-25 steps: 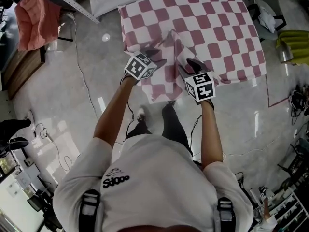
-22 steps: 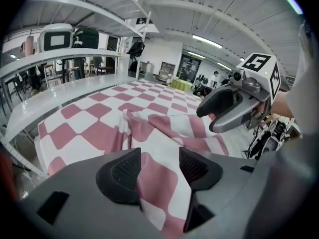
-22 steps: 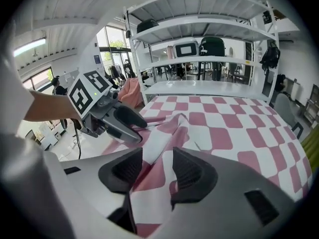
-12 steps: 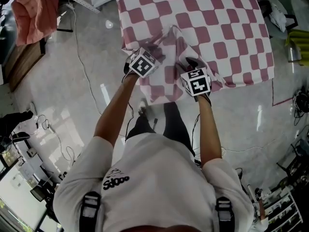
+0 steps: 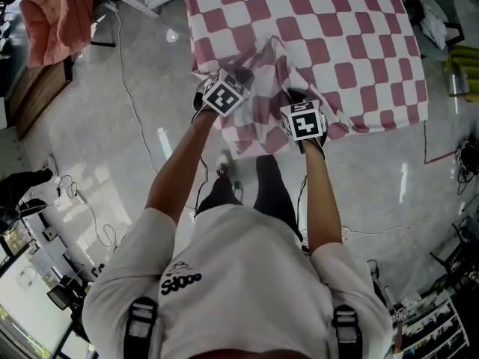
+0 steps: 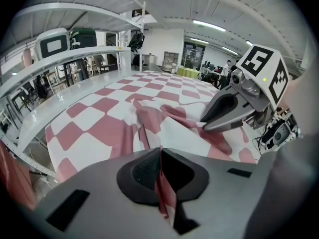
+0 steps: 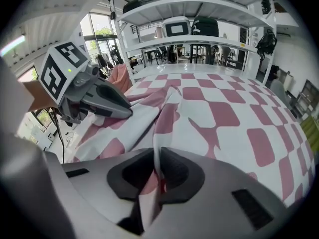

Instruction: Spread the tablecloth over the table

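A red-and-white checked tablecloth point(image 5: 337, 36) covers the table, and its near edge is bunched into raised folds point(image 5: 262, 66). My left gripper point(image 5: 241, 79) is at the left of that bunch, shut on a thin fold of the cloth point(image 6: 160, 183). My right gripper point(image 5: 294, 97), at the right of the bunch, has just been closing, and its pads now pinch another fold point(image 7: 155, 168). Each gripper shows in the other's view: the right gripper point(image 6: 225, 112) and the left gripper point(image 7: 107, 104), a short way apart over the rumpled cloth.
The person stands at the table's near edge on a glossy grey floor point(image 5: 112, 163) with cables point(image 5: 131, 118) lying on it. An orange cloth point(image 5: 49, 21) hangs at the top left. A yellow-green thing point(image 5: 465, 58) sits at the right. Shelving point(image 6: 65, 59) stands beyond the table.
Both grippers have sunk onto the bunched near edge of the cloth. Their jaws have closed on folds of it.
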